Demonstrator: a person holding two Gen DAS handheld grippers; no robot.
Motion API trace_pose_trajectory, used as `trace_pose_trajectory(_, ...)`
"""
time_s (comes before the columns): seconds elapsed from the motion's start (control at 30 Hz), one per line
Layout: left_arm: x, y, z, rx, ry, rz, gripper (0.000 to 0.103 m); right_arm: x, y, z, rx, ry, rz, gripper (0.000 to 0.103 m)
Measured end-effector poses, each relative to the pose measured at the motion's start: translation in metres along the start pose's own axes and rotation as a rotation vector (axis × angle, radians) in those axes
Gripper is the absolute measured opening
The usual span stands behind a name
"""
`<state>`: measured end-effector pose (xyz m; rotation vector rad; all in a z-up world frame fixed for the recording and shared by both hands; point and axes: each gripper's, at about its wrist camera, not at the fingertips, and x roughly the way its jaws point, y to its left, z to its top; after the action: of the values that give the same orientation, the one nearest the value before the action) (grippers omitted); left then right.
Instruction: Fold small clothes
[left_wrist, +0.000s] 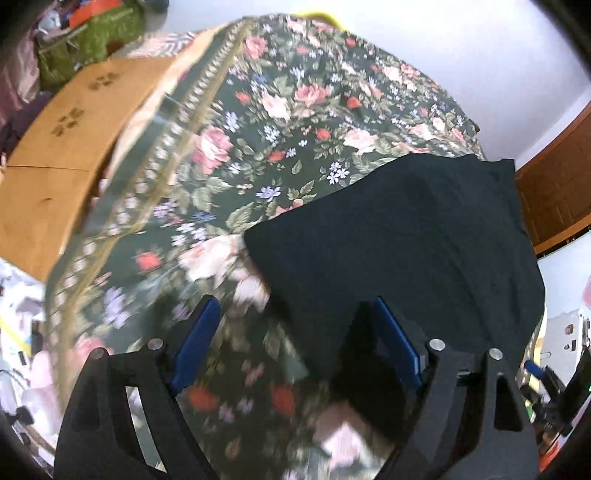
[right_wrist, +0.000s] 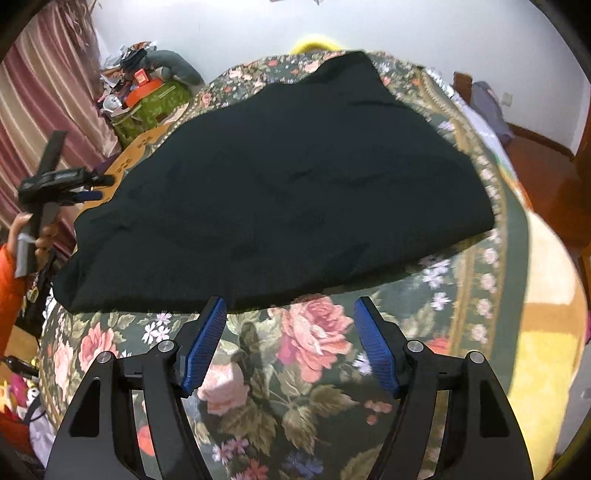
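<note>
A black garment (right_wrist: 280, 192) lies spread flat on a floral cloth (right_wrist: 310, 369) that covers the table. In the right wrist view my right gripper (right_wrist: 291, 314) is open and empty, just in front of the garment's near edge. In the left wrist view the garment (left_wrist: 399, 240) fills the right half. My left gripper (left_wrist: 291, 314) is open, its right finger (left_wrist: 395, 339) over the garment's near left part and its left finger (left_wrist: 199, 339) over the floral cloth. The left gripper also shows far left in the right wrist view (right_wrist: 92, 188), held in a hand.
A cardboard box (left_wrist: 66, 147) stands left of the table. A cluttered green bag (right_wrist: 151, 107) and striped curtains (right_wrist: 48, 99) are behind it. A yellow blanket (right_wrist: 546, 350) lies at the right. A wooden door (left_wrist: 554, 195) stands at right.
</note>
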<state>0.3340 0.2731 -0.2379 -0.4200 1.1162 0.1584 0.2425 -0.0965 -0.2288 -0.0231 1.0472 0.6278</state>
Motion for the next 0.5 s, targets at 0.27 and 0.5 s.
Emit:
trace_pose_trajectory(0.27, 0.011, -0.024, -0.003, 0.144, -0.039, 0.015, 0.021, 0.010, 0.011, 0.003, 0.023, 0.007, 0.052, 0.071)
trace_pose_trajectory(0.5, -0.009, -0.026, -0.040, 0.201, -0.021, 0.032, 0.004, 0.005, 0.017, -0.001, 0.077, 0.004, 0.105, 0.071)
